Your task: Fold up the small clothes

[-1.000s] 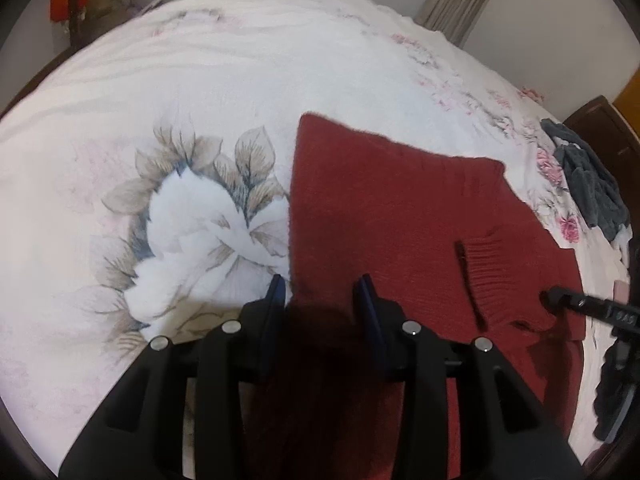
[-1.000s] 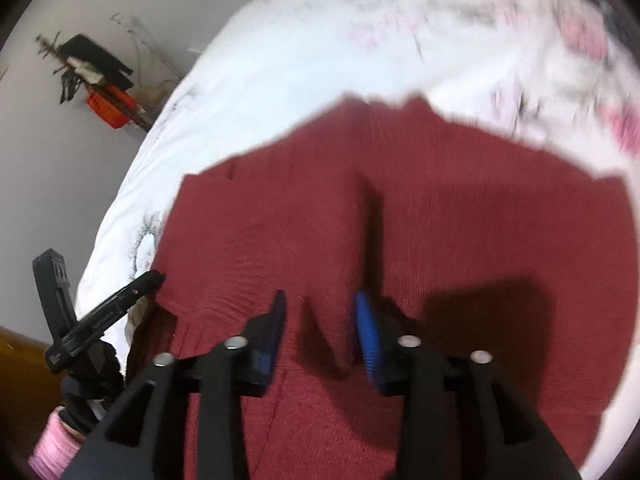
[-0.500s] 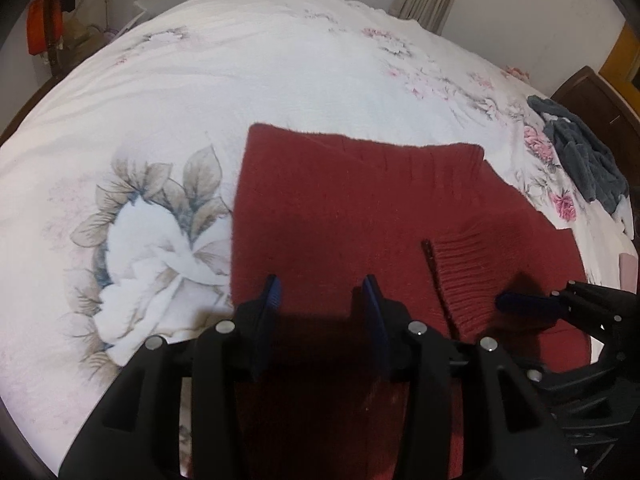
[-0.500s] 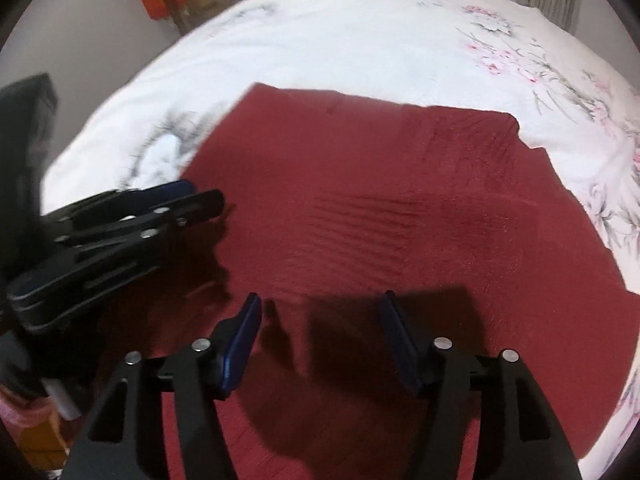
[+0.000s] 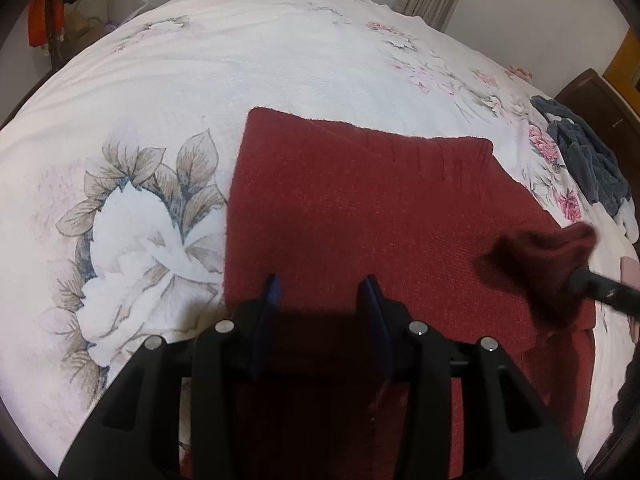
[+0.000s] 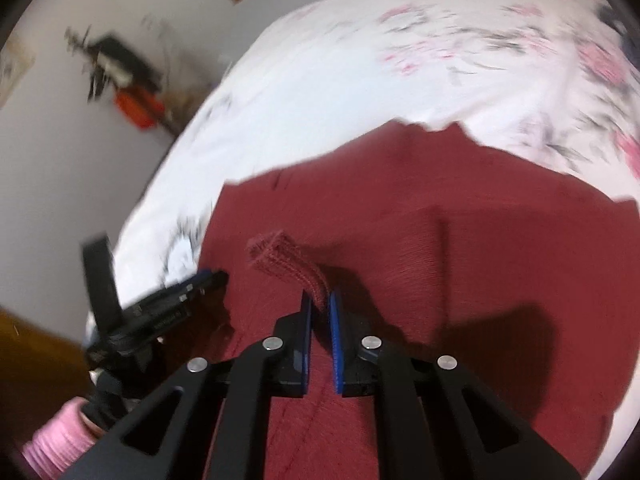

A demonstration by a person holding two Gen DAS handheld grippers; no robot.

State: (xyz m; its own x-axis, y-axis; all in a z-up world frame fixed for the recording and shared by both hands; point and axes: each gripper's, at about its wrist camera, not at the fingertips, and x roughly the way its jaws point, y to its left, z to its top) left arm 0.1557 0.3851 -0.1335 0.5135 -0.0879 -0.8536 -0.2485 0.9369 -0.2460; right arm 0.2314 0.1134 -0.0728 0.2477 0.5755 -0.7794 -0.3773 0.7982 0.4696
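A dark red knitted sweater (image 5: 360, 208) lies flat on the bed, partly folded, its far edge straight. My left gripper (image 5: 322, 292) hangs open just above its near part, nothing between the blue pads. My right gripper (image 6: 319, 304) is shut on the sweater's ribbed sleeve cuff (image 6: 280, 260), which it holds lifted off the red body (image 6: 460, 272). In the left wrist view the lifted cuff (image 5: 548, 248) shows blurred at the right, with the right gripper's black finger behind it. The left gripper (image 6: 188, 292) appears at the left of the right wrist view.
A white bedspread (image 5: 240, 72) with flower prints covers the bed. A dark grey garment (image 5: 588, 160) lies at the bed's right edge near a dark wooden headboard (image 5: 592, 96). An orange thing (image 6: 138, 110) hangs by the wall. A pink sleeve (image 6: 56, 440) shows lower left.
My right gripper went from open above the sweater to shut on the sleeve cuff and has lifted it. The left gripper stayed open and shifted slightly over the sweater's near part.
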